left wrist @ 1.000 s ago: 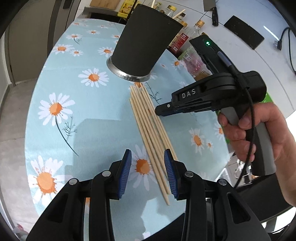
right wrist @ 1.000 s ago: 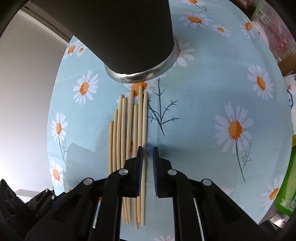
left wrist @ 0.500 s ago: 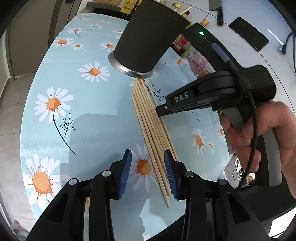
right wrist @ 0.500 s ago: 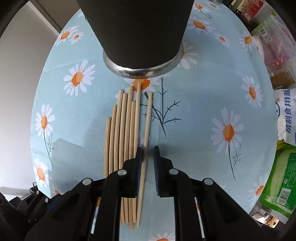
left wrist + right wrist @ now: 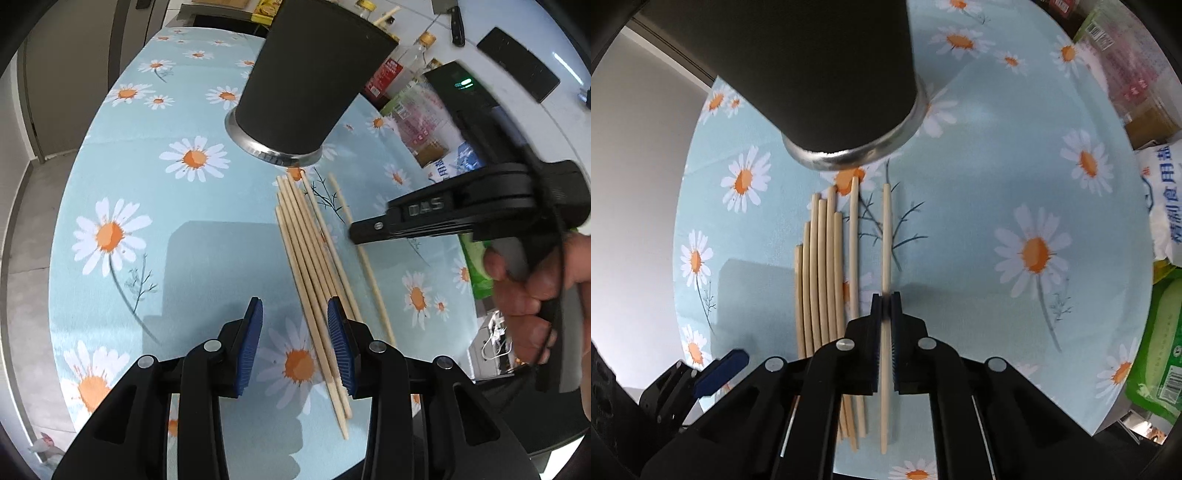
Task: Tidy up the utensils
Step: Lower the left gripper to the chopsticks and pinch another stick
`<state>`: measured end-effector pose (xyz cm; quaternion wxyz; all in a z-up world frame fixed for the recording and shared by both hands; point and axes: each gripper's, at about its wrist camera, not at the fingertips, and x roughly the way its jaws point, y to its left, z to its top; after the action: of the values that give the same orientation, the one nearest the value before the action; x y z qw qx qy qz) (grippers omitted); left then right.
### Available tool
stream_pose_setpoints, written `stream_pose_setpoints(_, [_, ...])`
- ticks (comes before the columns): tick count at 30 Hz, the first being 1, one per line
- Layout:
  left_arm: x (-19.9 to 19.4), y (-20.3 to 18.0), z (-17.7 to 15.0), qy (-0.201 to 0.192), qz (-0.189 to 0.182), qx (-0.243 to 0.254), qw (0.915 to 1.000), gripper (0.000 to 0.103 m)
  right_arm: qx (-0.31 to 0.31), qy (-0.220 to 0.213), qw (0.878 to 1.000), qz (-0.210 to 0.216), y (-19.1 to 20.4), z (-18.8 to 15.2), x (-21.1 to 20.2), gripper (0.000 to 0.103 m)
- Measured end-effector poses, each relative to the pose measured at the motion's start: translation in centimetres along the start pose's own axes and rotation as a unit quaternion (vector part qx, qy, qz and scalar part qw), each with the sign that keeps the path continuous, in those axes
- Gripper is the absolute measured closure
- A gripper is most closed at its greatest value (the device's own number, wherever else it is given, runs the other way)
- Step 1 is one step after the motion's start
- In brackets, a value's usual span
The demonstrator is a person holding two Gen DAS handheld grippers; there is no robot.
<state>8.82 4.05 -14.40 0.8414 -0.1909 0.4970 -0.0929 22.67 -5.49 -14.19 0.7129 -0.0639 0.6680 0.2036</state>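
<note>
A row of several wooden chopsticks [image 5: 310, 258] [image 5: 822, 266] lies on the daisy tablecloth [image 5: 207, 236] in front of a black holder with a metal base [image 5: 314, 74] [image 5: 831, 74]. One chopstick [image 5: 886, 229] [image 5: 364, 258] sits apart to the right of the row. My right gripper [image 5: 885, 299] [image 5: 356, 232] points steeply down and is shut on that chopstick near its middle. My left gripper [image 5: 295, 321] hovers over the near end of the row, jaws partly open, with nothing between the pads; its blue pad [image 5: 720, 369] shows at the lower left of the right wrist view.
Sauce bottles and food packets [image 5: 413, 122] crowd the table's right edge, with a white salt bag [image 5: 1167, 206] and a green packet [image 5: 1156, 350] there too. A knife [image 5: 456, 18] lies on the white counter beyond. The holder stands just behind the chopstick tips.
The right gripper closed on the rightmost chopstick and drew it sideways to the right, away from the row. The left gripper shifted slightly over the table, its jaws unchanged.
</note>
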Motion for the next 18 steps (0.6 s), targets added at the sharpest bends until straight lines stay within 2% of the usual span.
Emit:
stream_pose_setpoints(7, [1.8, -1.1, 1.3, 0.028, 0.038, -0.003, 0.9989, 0.070, -0.033, -0.026, 0.998, 0.038, -0.1, -0.8, -2.6, 0.098])
stream_pose_setpoints(9, [2.2, -1.1, 1.6, 0.034, 0.055, -0.013, 0.9978, 0.075, -0.045, -0.034, 0.997, 0.051, -0.6, -1.0, -3.0, 0.098])
stream_pose_setpoints(11, [2.6, -1.2, 2.0, 0.037, 0.076, -0.019, 0.9962, 0.080, -0.051, -0.035, 0.996, 0.066, -1.9, -0.9, -3.2, 0.098])
stream_pose_setpoints(16, [3.4, -2.2, 2.5, 0.051, 0.107, -0.022, 0.9927, 0.082, -0.060, -0.023, 0.993, 0.102, -3.2, -1.1, -3.3, 0.098])
stream_pose_setpoints(18, [3.7, -2.6, 2.5, 0.057, 0.123, -0.021, 0.9905, 0.084, -0.062, -0.020, 0.991, 0.113, -5.0, -0.8, -3.1, 0.098])
